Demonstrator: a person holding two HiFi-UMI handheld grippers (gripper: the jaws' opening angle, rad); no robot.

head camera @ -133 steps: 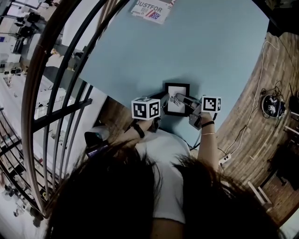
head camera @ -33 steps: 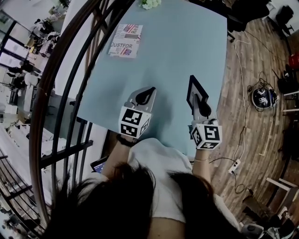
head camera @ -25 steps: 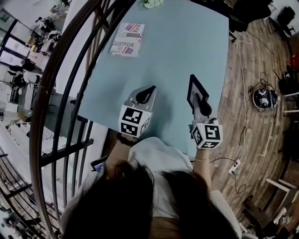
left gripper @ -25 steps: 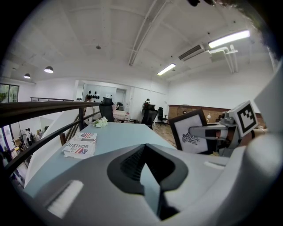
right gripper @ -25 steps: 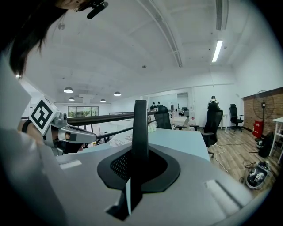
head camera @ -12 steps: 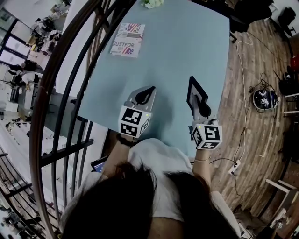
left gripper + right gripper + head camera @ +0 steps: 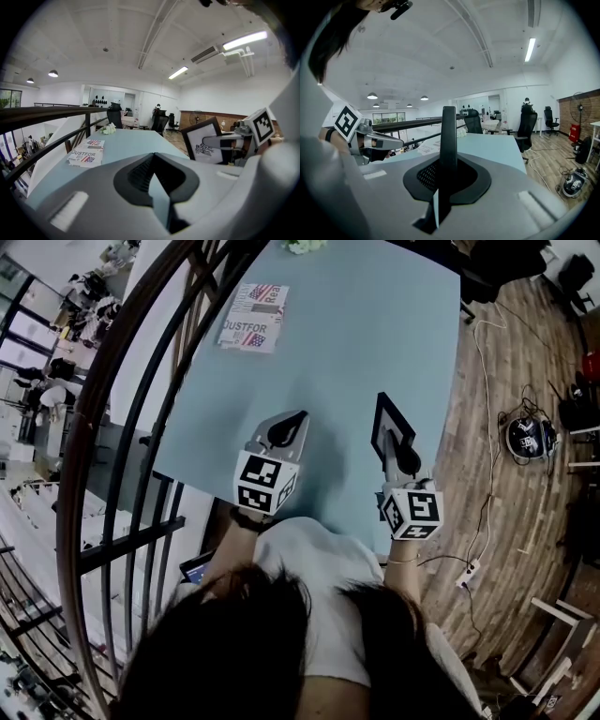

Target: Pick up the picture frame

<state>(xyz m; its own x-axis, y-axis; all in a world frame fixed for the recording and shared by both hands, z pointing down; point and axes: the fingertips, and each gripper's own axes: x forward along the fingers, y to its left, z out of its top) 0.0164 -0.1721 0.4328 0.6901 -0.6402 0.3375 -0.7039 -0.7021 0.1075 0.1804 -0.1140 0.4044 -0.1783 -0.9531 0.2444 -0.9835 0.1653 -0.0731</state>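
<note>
The picture frame (image 7: 387, 426), black with a white drawing inside, stands upright above the blue table (image 7: 375, 324), off its surface. My right gripper (image 7: 401, 454) is shut on its near lower edge. In the right gripper view the frame (image 7: 449, 133) shows edge-on as a dark vertical bar rising from between the jaws. In the left gripper view the frame's (image 7: 205, 141) front faces me, with the right gripper's fingers (image 7: 222, 141) across it. My left gripper (image 7: 296, 418) hovers to the frame's left, shut on nothing, and it shows in the right gripper view (image 7: 396, 140) too.
A printed booklet (image 7: 251, 319) lies at the table's far left and white flowers (image 7: 302, 246) at the far edge. A dark metal railing (image 7: 122, 427) runs along the left. Cables and a round device (image 7: 527, 439) lie on the wooden floor to the right.
Five seconds ago the frame lay flat near the table's front edge with both grippers at it. Now it stands upright in the right gripper. Nothing has moved over the last second.
</note>
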